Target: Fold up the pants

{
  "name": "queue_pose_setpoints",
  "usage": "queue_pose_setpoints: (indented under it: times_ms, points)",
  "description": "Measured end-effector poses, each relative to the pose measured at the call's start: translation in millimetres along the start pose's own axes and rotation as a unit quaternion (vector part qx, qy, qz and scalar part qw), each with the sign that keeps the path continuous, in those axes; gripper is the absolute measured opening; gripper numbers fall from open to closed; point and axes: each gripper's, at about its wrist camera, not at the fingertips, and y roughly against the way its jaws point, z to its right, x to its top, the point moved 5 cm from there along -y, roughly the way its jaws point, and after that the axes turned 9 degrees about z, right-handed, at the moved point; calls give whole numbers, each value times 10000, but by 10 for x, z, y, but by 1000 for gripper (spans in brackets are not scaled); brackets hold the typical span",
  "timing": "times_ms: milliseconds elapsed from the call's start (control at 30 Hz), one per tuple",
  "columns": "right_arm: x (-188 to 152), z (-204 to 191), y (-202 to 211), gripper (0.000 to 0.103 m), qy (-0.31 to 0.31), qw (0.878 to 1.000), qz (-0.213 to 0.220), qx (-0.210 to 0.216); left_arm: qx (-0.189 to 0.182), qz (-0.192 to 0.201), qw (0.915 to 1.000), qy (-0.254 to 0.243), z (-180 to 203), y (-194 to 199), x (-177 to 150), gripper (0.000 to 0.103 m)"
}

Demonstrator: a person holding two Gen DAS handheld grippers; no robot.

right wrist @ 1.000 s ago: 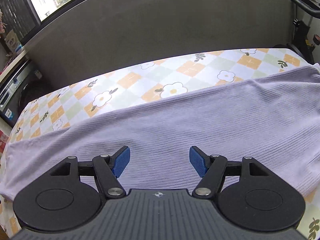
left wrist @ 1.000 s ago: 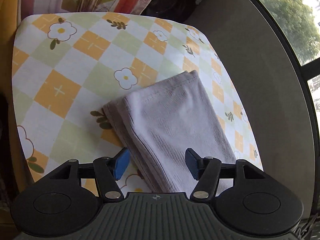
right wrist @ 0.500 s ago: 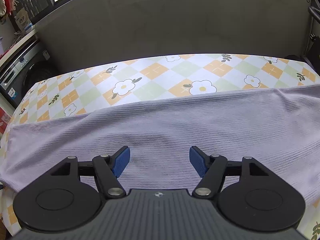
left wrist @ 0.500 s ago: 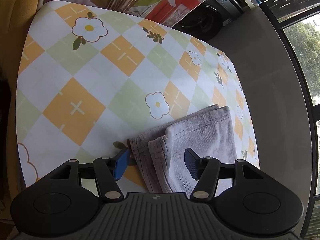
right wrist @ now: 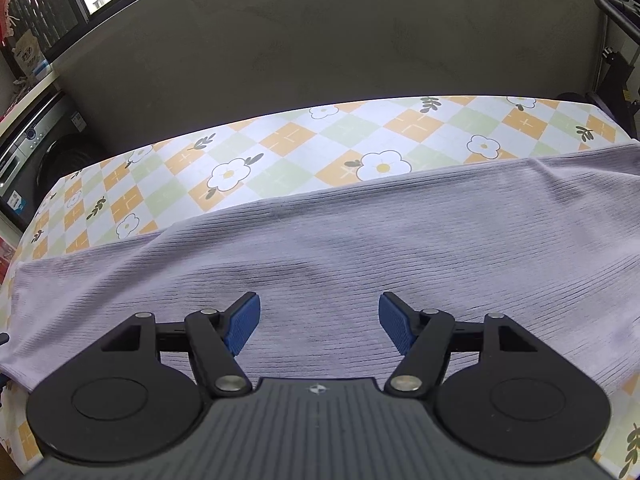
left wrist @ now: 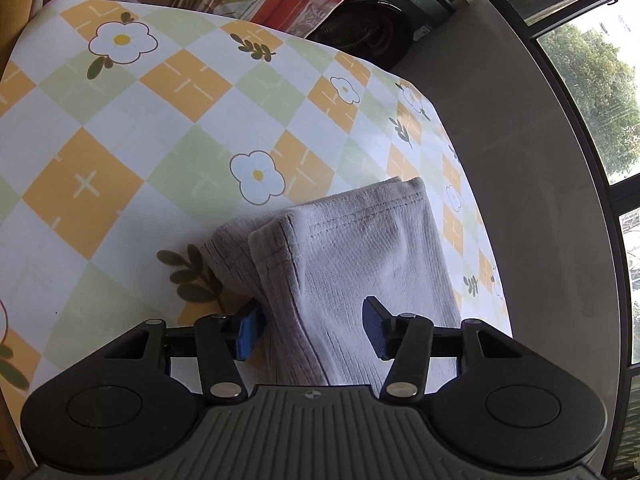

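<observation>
Light lilac ribbed pants (right wrist: 360, 248) lie stretched across a table with a flower-and-diamond cloth (right wrist: 280, 140). In the left wrist view the hemmed leg ends (left wrist: 352, 240) lie stacked, two layers offset. My left gripper (left wrist: 312, 328) is open, its blue pads either side of the leg ends' near edge, the left pad (left wrist: 248, 330) low beside the cloth. My right gripper (right wrist: 319, 322) is open and empty, just above the middle of the pants.
A grey wall (right wrist: 320, 40) runs along the table's far edge. A washing machine (left wrist: 380, 12) stands beyond the table's end. Windows (left wrist: 592, 72) are above the wall. Exercise equipment (right wrist: 616, 20) stands at the far right. Bare tablecloth (left wrist: 120, 160) lies left of the leg ends.
My left gripper has moved in toward the leg ends, which now sit between its open pads. My right gripper has shifted slightly over the pants and stays open.
</observation>
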Motion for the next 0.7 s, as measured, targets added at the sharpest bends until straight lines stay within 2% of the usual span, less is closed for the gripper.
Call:
queue_pose_setpoints:
  times_ms: [100,167,200,267,367,500,700]
  points:
    - [-58,14,5,69,26,10000,-72,-14,104,139,9997,-197,28,-55,41,45]
    - [-104,42,6,69,15,9999,-127,-54,240,147,9988,-400,37,-74,28,16]
    - [-124,56,9,69,8,9999,-150,-74,200,158,9988,-410,27,-66,35,14]
    - [-159,74,19,69,17,9998,-190,-100,156,208,9990,-360,19,-39,59,14]
    - [-224,37,29,69,204,9994,-244,-124,64,349,9975,-604,98,28,135,13]
    - [-338,-200,25,69,645,9973,-349,44,-33,553,9956,-762,177,65,319,13]
    - [-441,-712,22,79,1484,9882,-231,303,243,890,9928,-759,97,32,699,13]
